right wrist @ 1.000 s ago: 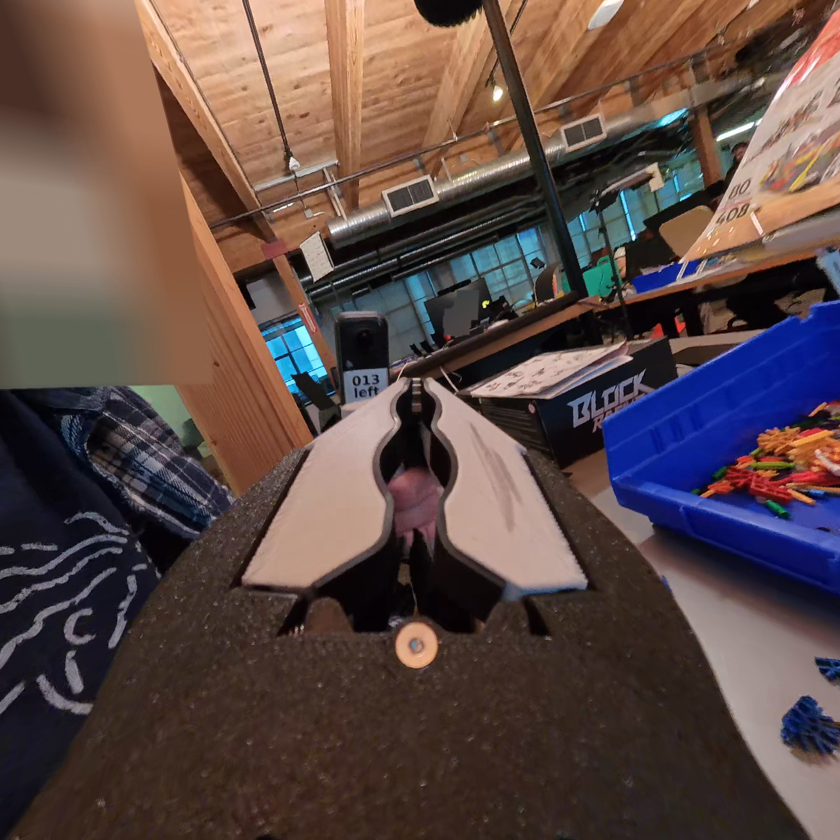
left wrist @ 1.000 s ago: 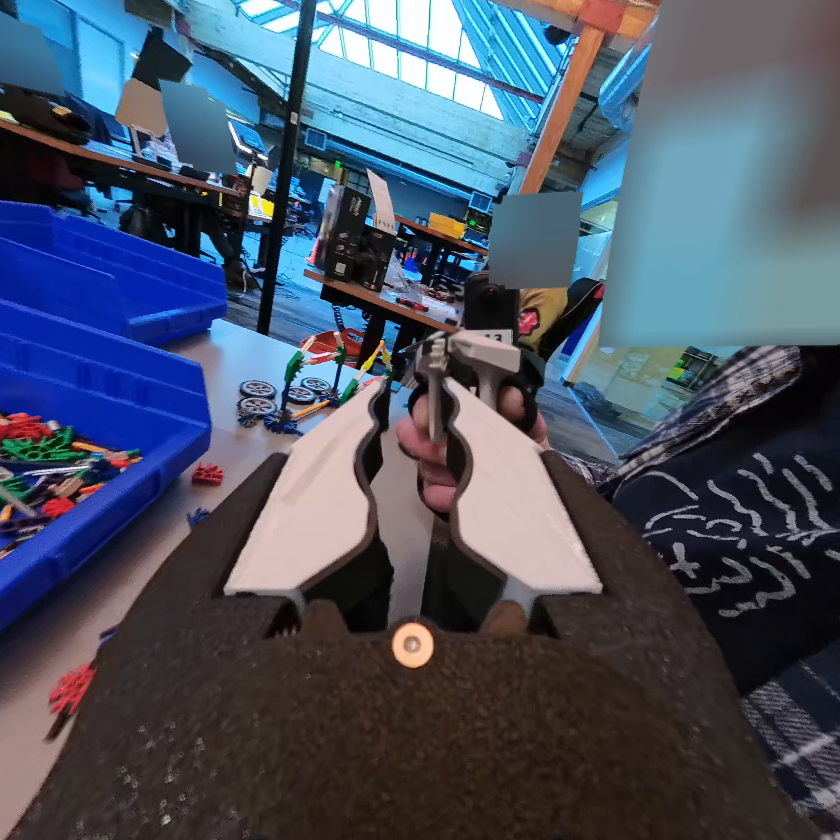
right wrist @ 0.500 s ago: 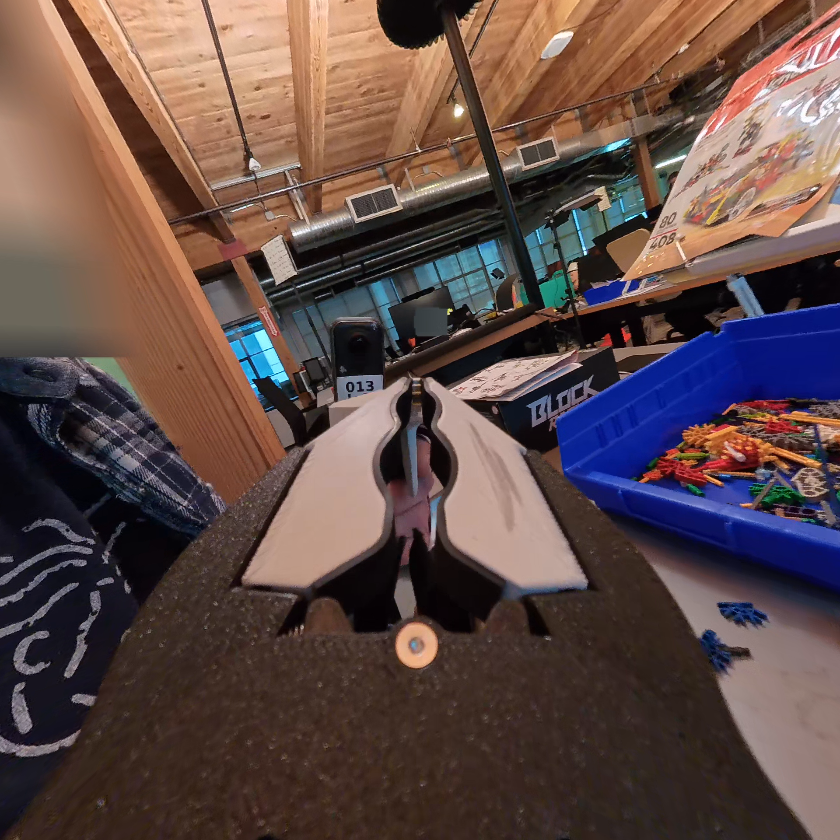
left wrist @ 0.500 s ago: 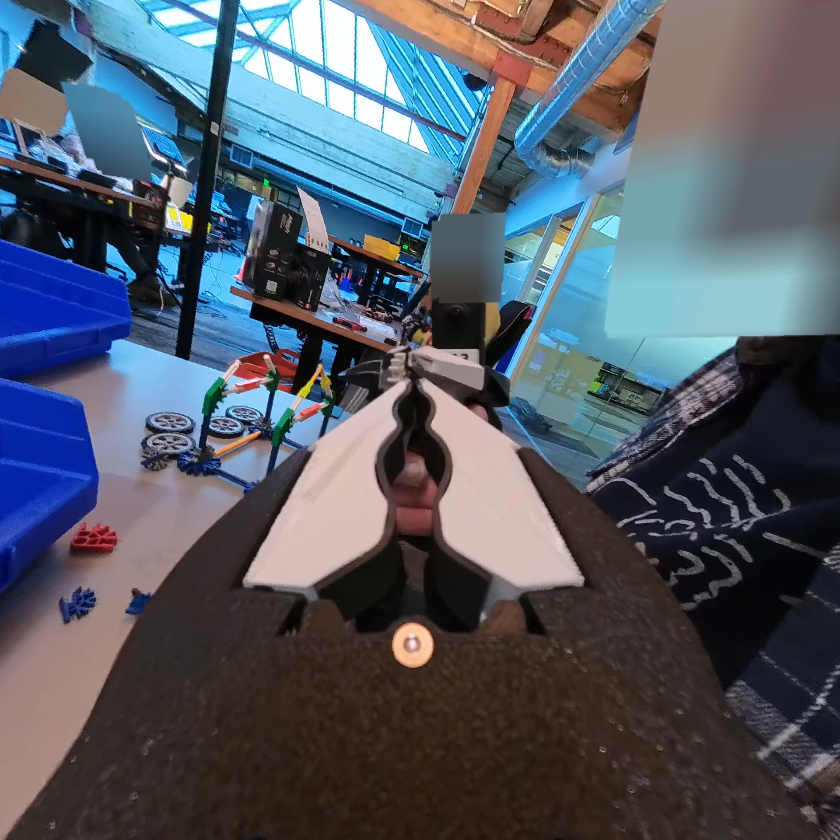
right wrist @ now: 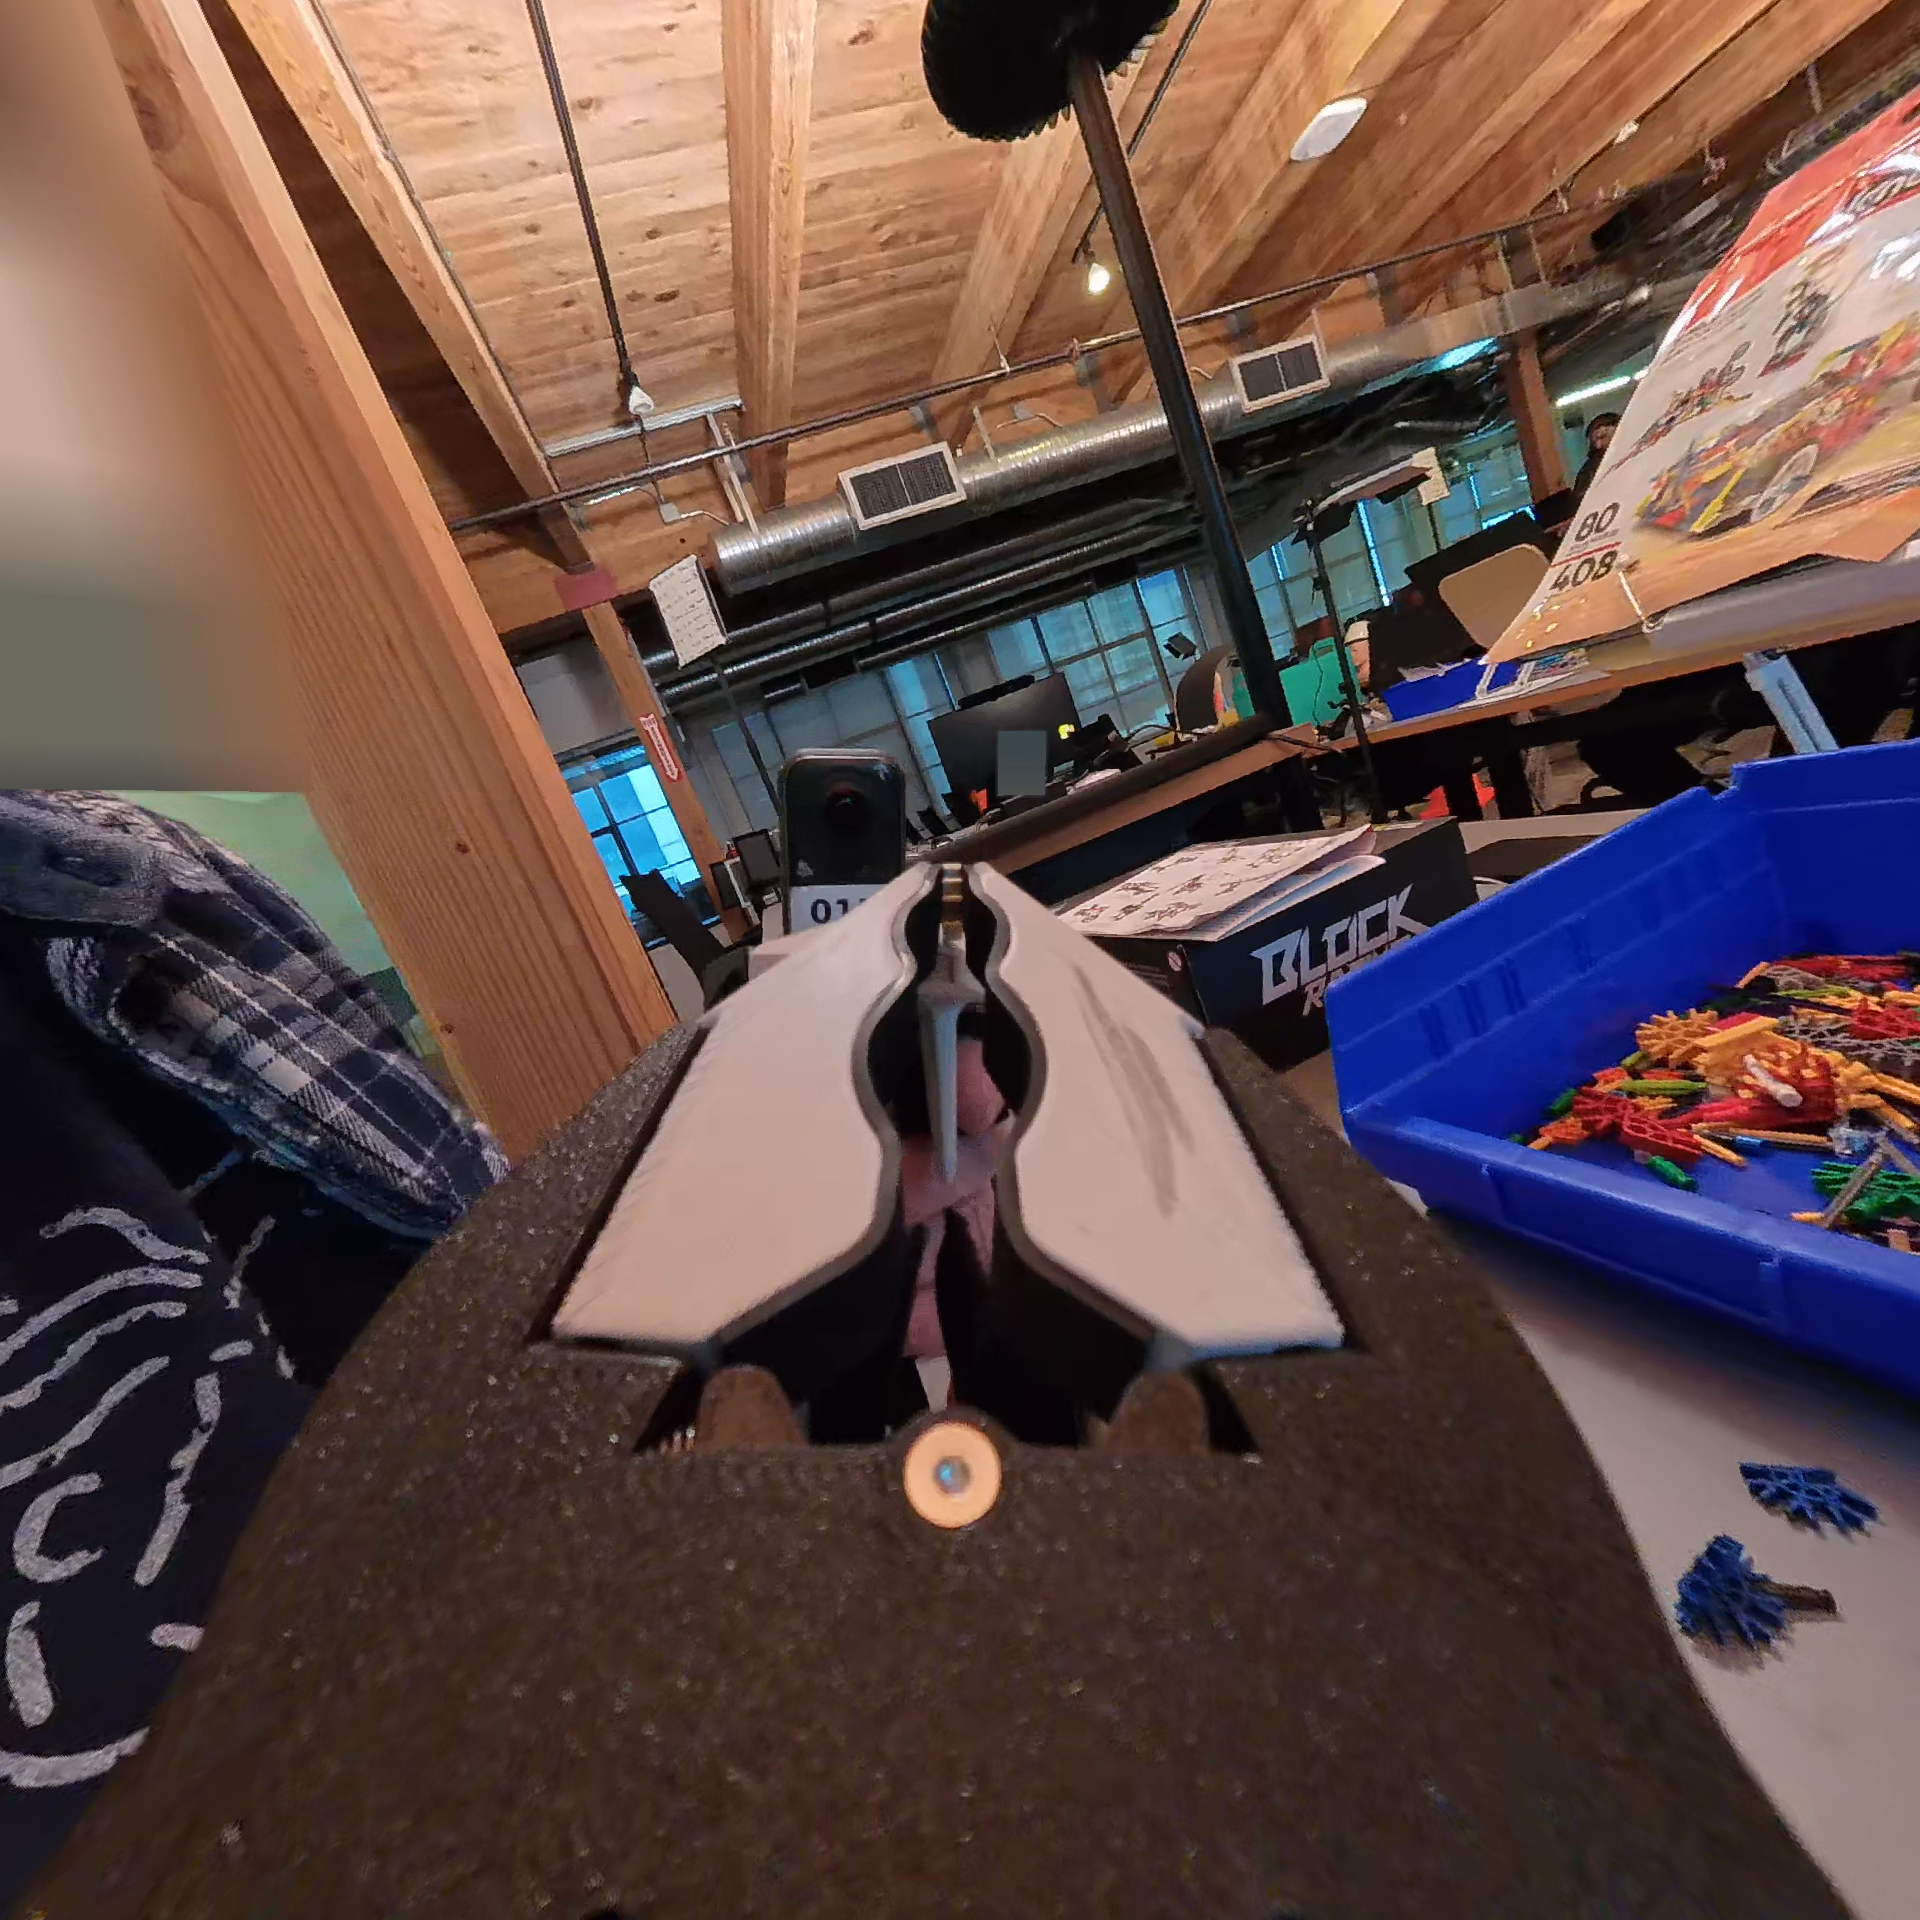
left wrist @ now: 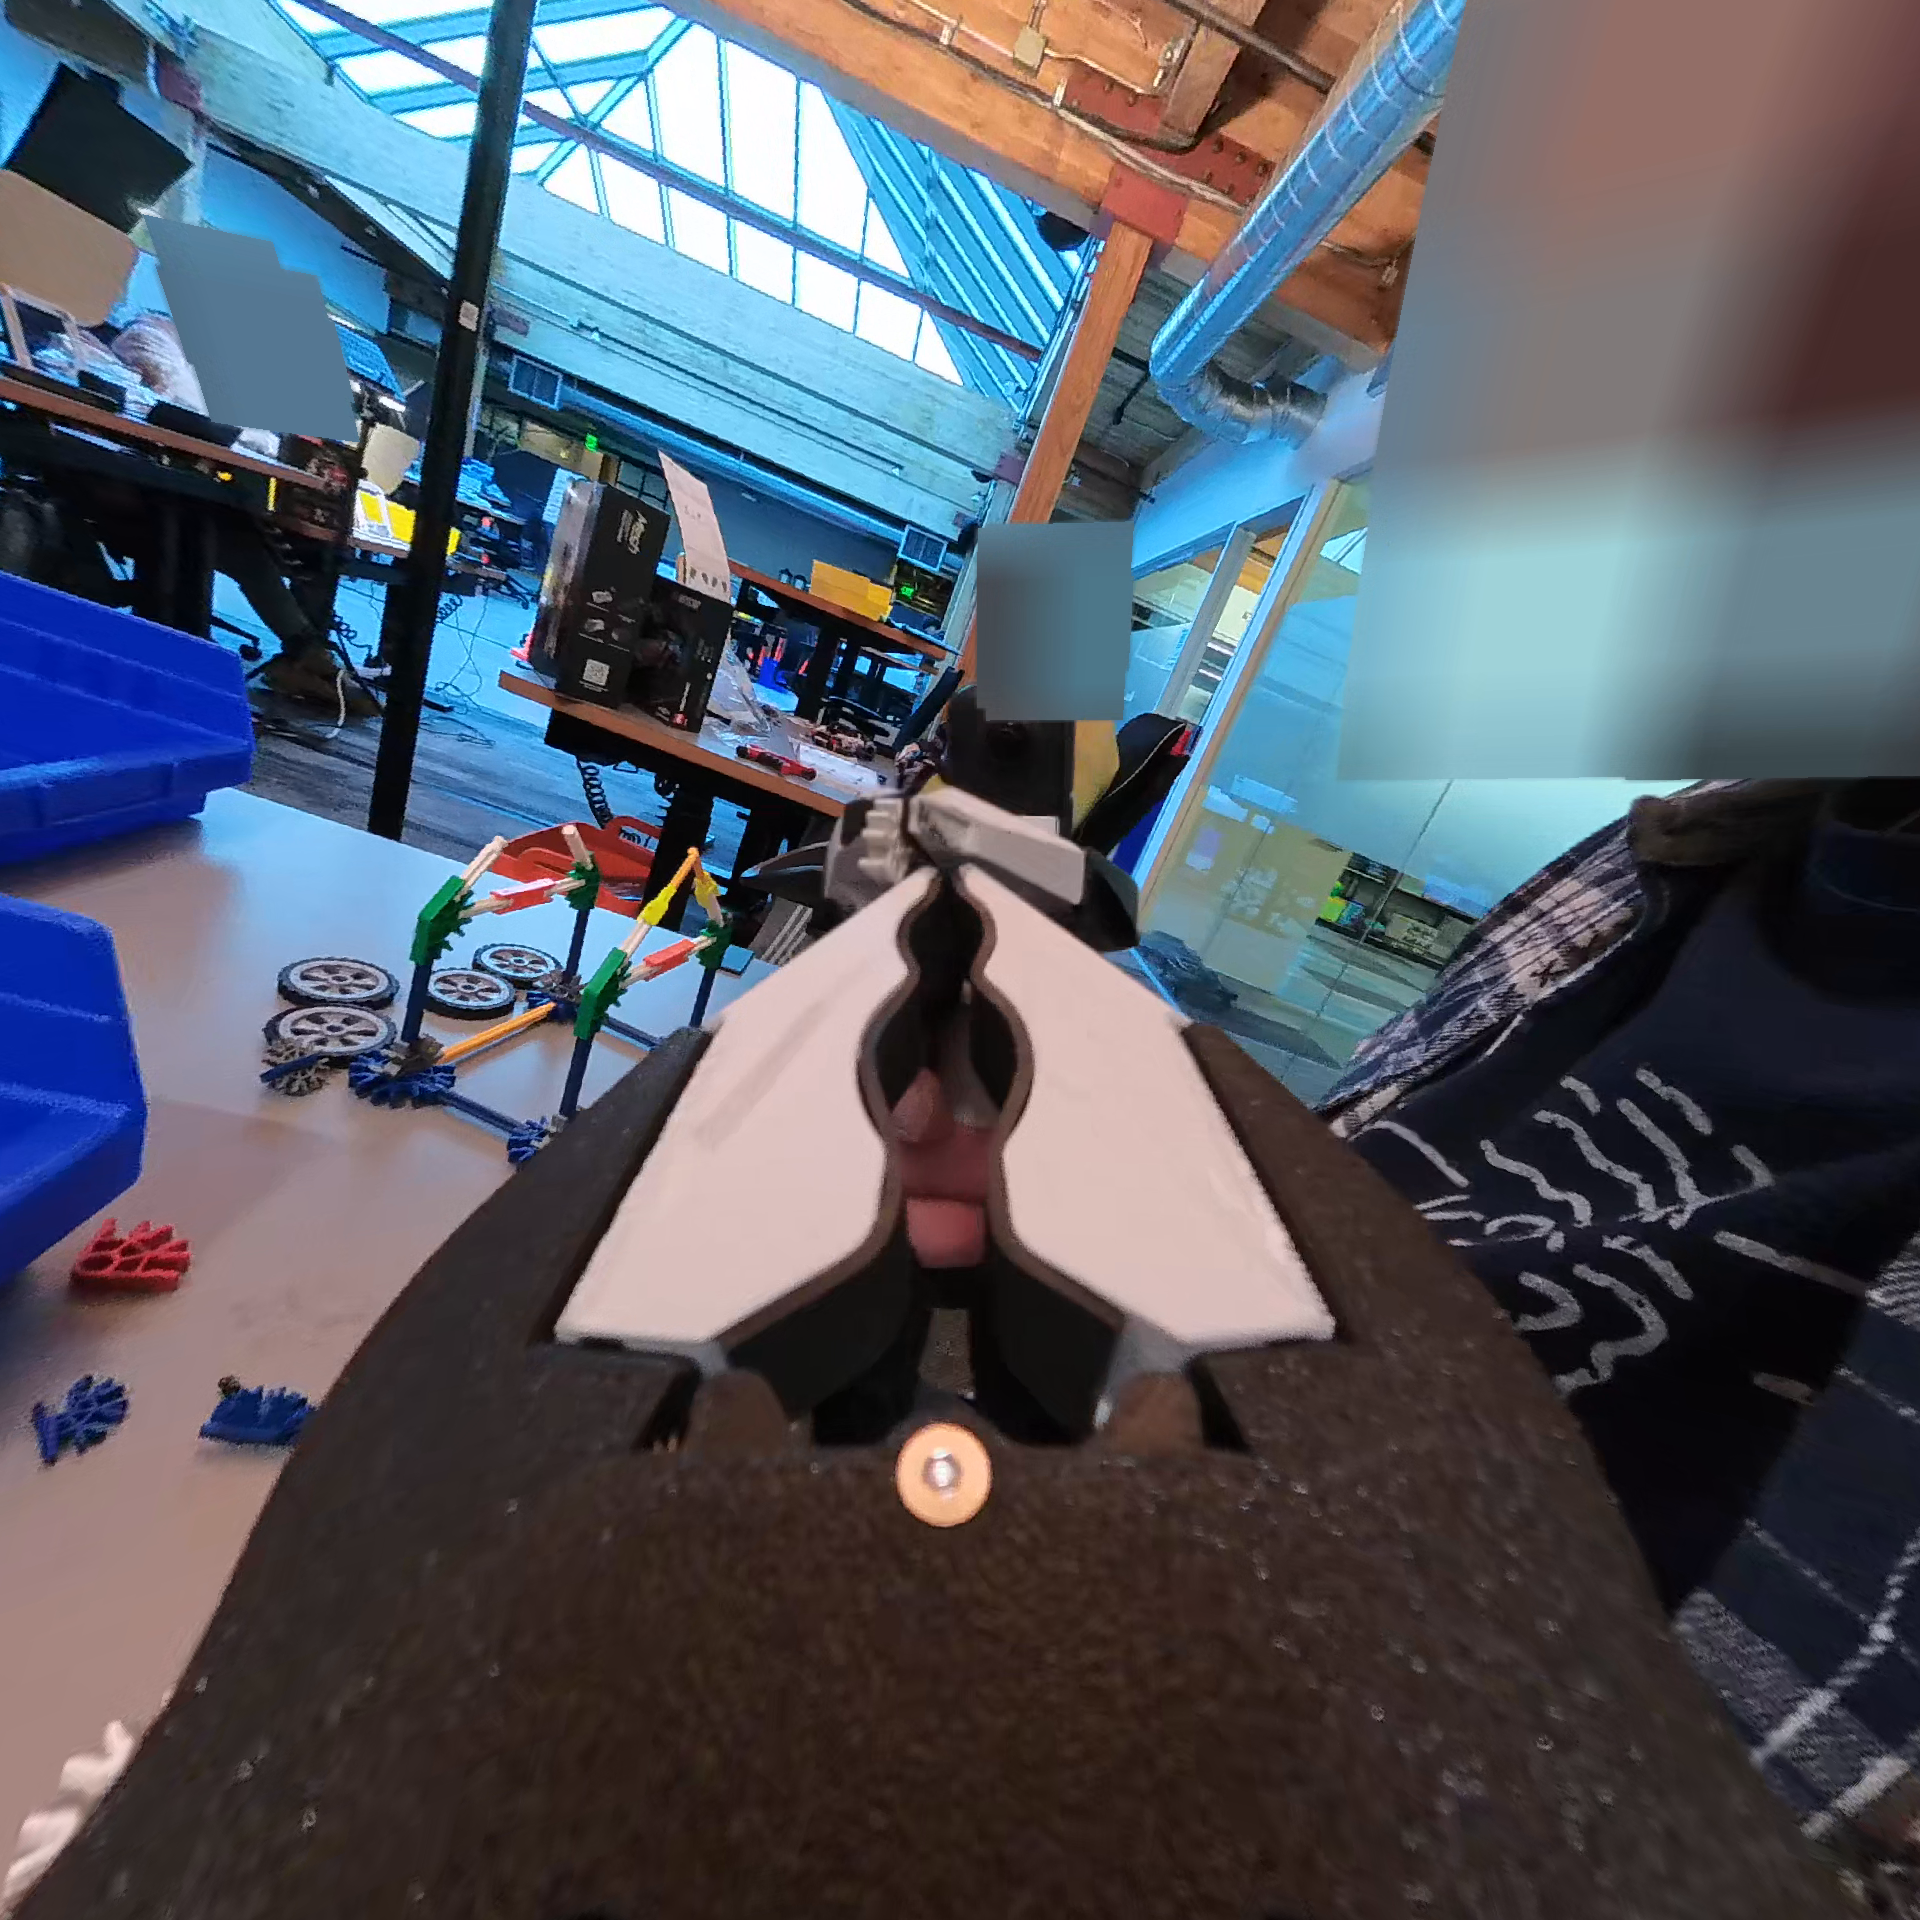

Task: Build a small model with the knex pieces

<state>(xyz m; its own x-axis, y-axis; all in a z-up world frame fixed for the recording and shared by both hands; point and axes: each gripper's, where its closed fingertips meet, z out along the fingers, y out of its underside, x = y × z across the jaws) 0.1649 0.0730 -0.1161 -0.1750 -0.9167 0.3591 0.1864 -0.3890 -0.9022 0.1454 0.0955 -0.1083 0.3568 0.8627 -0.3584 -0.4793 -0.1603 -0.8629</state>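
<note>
My left gripper (left wrist: 940,883) and right gripper (right wrist: 951,878) are held up above the table, tip to tip. A small grey toothed connector (left wrist: 876,847) on a thin grey rod (right wrist: 940,1049) sits where the tips meet. The right gripper is shut on it; its white fingers (left wrist: 1003,844) show just beyond the left tips. The left jaws are closed together on the same piece, with a sliver of grey in their gap. The left gripper's black camera (right wrist: 842,821) shows behind the right tips. A hand shows through both finger gaps.
A partly built rod-and-connector frame (left wrist: 571,966) and three loose wheels (left wrist: 338,982) stand on the grey table. Blue bins (left wrist: 62,1091) sit at the left; another (right wrist: 1507,1039) holds several coloured pieces. Loose red (left wrist: 130,1257) and blue connectors (right wrist: 1730,1605) lie about. A black box (right wrist: 1330,935) stands behind. Less than 4 cm separates the two grippers' tips.
My left gripper was open around the hanging grey piece one second ago and has closed on it. Both views have swung and tilted up slightly; the right gripper stayed shut.
</note>
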